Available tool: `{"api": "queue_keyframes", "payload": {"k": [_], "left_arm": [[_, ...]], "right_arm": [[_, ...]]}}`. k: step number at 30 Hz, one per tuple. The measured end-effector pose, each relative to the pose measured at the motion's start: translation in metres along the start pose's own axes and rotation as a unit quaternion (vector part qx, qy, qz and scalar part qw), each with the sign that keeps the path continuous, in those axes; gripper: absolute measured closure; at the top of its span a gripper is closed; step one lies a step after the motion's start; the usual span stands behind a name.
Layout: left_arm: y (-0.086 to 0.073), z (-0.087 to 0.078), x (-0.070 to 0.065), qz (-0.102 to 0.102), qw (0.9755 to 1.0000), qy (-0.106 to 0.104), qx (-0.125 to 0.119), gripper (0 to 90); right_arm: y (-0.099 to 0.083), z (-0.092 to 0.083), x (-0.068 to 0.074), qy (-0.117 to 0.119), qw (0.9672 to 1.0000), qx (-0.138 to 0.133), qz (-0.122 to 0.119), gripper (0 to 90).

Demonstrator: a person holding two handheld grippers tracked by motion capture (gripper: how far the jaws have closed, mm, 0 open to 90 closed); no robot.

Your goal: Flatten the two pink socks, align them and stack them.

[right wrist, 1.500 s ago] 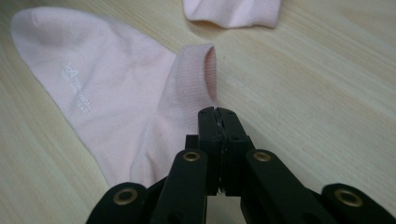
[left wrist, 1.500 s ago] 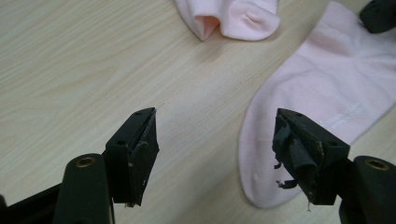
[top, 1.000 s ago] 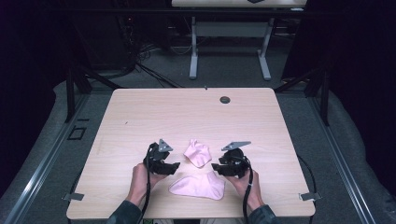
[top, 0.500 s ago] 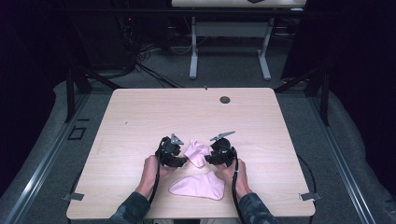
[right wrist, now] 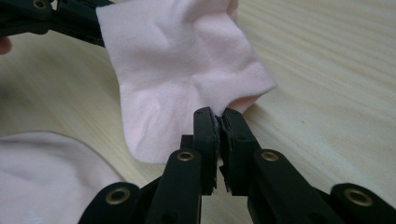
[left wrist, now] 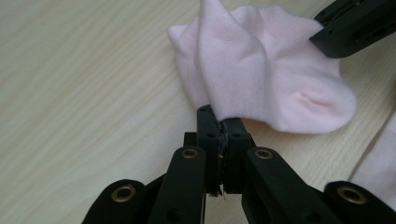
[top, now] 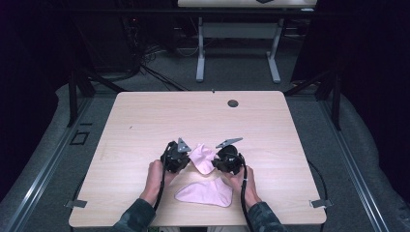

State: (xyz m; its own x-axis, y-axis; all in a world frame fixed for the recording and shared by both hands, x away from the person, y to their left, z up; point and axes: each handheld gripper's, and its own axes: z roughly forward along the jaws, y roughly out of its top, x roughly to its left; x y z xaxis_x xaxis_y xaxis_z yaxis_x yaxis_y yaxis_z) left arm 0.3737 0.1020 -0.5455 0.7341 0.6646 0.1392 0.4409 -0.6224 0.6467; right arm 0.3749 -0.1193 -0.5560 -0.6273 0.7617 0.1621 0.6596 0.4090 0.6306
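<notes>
While both my grippers, left and right, have just pinched the pink sock, the pale wooden table stands on grey carpet.

Left gripper clamped shut, right gripper likewise

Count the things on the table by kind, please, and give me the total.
Pink socks: 2, one pinched between the tongs, one lying flat near the table's front edge.
Black tongs: 2, left and right.
Total: 4.
</notes>
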Motion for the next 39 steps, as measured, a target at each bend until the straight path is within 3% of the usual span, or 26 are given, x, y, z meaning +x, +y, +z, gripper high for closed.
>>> {"api": "queue_keyframes", "payload": {"k": [3, 6, 9, 11, 13, 14, 17, 19, 21, 24, 28, 32, 34, 39], "left_arm": [[0.000, -0.013, 0.001, 0.017, 0.9997, 0.018, 0.002, 88.7], [-0.001, -0.037, -0.002, 0.058, 0.9965, 0.059, 0.011, 88.6], [-0.003, -0.041, -0.012, 0.089, 0.9935, 0.067, 0.023, 88.1], [-0.006, -0.035, -0.018, 0.098, 0.9930, 0.059, 0.030, 85.2], [-0.010, -0.026, -0.021, 0.089, 0.9942, 0.047, 0.038, 75.6], [-0.012, -0.022, -0.021, 0.079, 0.9952, 0.043, 0.040, 66.1], [-0.018, -0.014, -0.017, 0.046, 0.9979, 0.029, 0.035, 51.0], [-0.019, -0.012, -0.013, 0.033, 0.9987, 0.019, 0.035, 46.0], [-0.021, -0.013, -0.005, 0.001, 0.9998, -0.010, 0.016, 39.4], [-0.024, -0.016, 0.011, -0.052, 0.9984, -0.024, -0.003, 40.3], [-0.020, -0.010, 0.025, -0.088, 0.9960, -0.016, 0.002, 42.4], [-0.012, -0.002, 0.026, -0.090, 0.9960, -0.004, 0.003, 46.8], [-0.005, 0.011, 0.026, -0.096, 0.9952, 0.002, 0.020, 50.8], [0.001, 0.025, 0.024, -0.086, 0.9951, 0.003, 0.049, 70.2]], "right_arm": [[0.005, -0.011, 0.005, 0.016, 0.9998, -0.014, -0.001, 85.3], [0.011, -0.021, 0.010, 0.029, 0.9993, -0.024, -0.007, 85.2], [0.015, -0.024, 0.014, 0.021, 0.9993, -0.023, -0.018, 85.2], [0.014, -0.021, 0.012, 0.014, 0.9996, -0.009, -0.021, 85.1], [0.011, -0.016, 0.007, -0.003, 0.9996, 0.010, -0.025, 85.0], [0.010, -0.014, 0.004, -0.002, 0.9995, 0.019, -0.025, 84.9], [0.005, -0.010, -0.004, -0.016, 0.9988, 0.034, -0.033, 84.6], [0.002, -0.010, -0.009, -0.019, 0.9987, 0.036, -0.029, 84.4], [0.000, -0.010, -0.013, -0.022, 0.9988, 0.036, -0.024, 84.2], [-0.002, -0.010, -0.016, -0.030, 0.9986, 0.036, -0.024, 83.7], [-0.002, -0.009, -0.017, -0.038, 0.9982, 0.040, -0.025, 83.0], [-0.002, -0.009, -0.016, -0.042, 0.9983, 0.031, -0.024, 82.9], [-0.002, -0.009, -0.016, -0.042, 0.9982, 0.036, -0.025, 83.0], [-0.002, -0.007, -0.015, -0.038, 0.9985, 0.034, -0.021, 83.8]]}}
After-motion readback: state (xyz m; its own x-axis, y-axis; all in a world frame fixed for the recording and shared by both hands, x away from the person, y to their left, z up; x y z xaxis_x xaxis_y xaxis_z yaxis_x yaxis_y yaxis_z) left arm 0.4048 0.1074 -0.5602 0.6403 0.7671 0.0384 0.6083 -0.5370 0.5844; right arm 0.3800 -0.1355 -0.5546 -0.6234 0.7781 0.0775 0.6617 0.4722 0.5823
